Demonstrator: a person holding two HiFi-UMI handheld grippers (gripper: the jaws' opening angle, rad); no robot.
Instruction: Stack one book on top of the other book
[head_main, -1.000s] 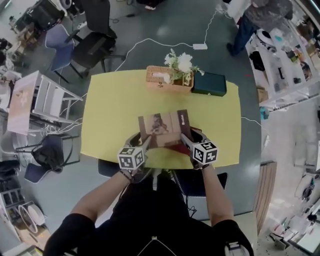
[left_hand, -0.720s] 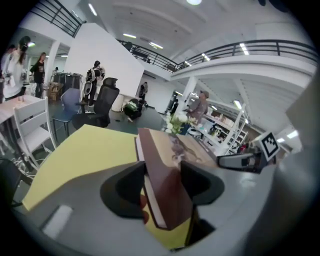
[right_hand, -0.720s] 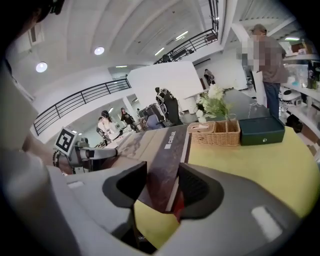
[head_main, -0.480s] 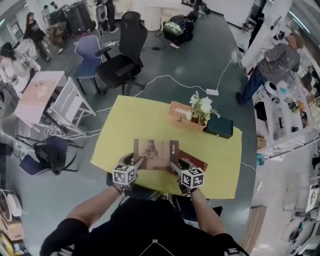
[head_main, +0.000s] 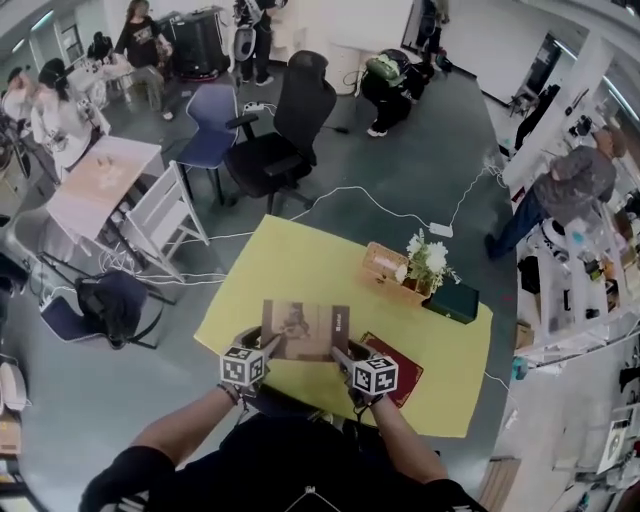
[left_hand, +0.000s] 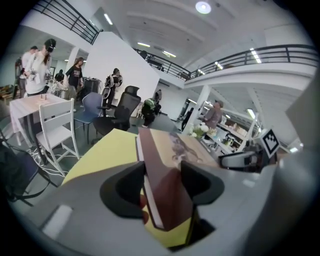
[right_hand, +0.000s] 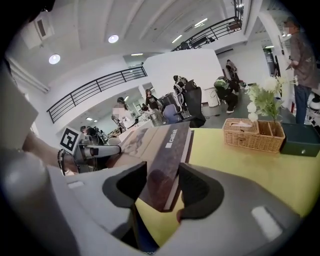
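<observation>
A brown book (head_main: 305, 328) with a picture on its cover hangs a little above the yellow table (head_main: 290, 275), held level from both short sides. My left gripper (head_main: 264, 347) is shut on its left edge (left_hand: 167, 192). On the opposite edge (right_hand: 162, 172) my right gripper (head_main: 343, 358) is shut. A dark red book (head_main: 398, 370) lies flat on the table to the right, partly behind the right gripper. In the left gripper view the right gripper (left_hand: 242, 160) shows across the cover; the right gripper view shows the left gripper (right_hand: 95, 150) likewise.
At the table's far right stand a wicker basket (head_main: 385, 272) with white flowers (head_main: 428, 262) and a dark green box (head_main: 456, 301). Chairs (head_main: 285, 130) and a white table (head_main: 95, 185) stand on the floor beyond, with cables and several people farther off.
Both grippers have carried the brown book leftward off the red book, which now shows more fully at the right. The head view has tilted up, so more of the room appears.
</observation>
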